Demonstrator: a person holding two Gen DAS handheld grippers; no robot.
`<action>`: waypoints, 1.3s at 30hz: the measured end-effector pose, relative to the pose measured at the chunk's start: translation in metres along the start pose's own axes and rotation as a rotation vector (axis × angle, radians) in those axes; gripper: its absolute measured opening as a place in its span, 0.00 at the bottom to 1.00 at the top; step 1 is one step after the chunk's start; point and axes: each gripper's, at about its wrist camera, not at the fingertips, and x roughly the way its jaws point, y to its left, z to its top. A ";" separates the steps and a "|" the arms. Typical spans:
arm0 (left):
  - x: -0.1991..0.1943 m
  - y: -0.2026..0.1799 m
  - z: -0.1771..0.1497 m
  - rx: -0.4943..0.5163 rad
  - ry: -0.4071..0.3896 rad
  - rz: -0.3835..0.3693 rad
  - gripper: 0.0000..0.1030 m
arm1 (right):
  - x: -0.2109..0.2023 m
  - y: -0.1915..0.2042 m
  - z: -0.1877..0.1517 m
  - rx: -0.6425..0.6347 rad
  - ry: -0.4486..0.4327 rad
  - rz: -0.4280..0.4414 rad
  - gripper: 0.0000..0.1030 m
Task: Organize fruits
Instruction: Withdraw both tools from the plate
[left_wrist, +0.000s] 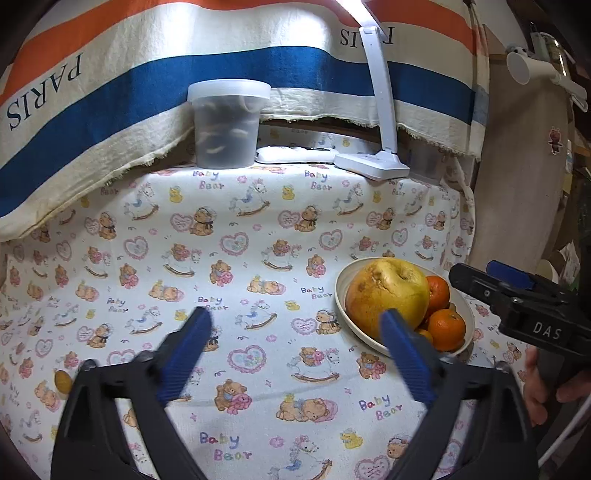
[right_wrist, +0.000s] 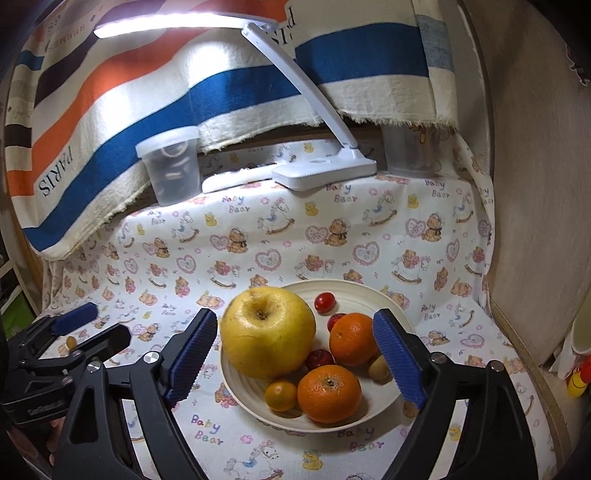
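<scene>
A cream bowl sits on the bear-print cloth and holds a big yellow fruit, two oranges, a small yellow citrus, small red fruits and a brown one. My right gripper is open, its blue pads standing either side of the bowl's near half and touching nothing. My left gripper is open over bare cloth, left of the bowl; its right pad overlaps the yellow fruit in the picture. A small yellowish fruit lies on the cloth at the far left.
At the back stand a lidded translucent tub, a white desk lamp and a clear cup, under a hanging striped PARIS cloth. A wooden panel bounds the right side. A person's hand holds the right gripper.
</scene>
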 end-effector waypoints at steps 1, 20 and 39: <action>0.000 0.001 0.000 0.002 -0.007 0.005 0.95 | 0.001 -0.001 -0.001 0.005 0.001 -0.008 0.95; -0.004 0.019 -0.004 0.004 -0.107 0.074 0.99 | -0.006 0.002 -0.008 -0.055 -0.196 -0.064 1.00; -0.020 0.012 -0.007 0.034 -0.203 0.141 0.99 | -0.007 0.003 -0.011 -0.076 -0.214 -0.119 1.00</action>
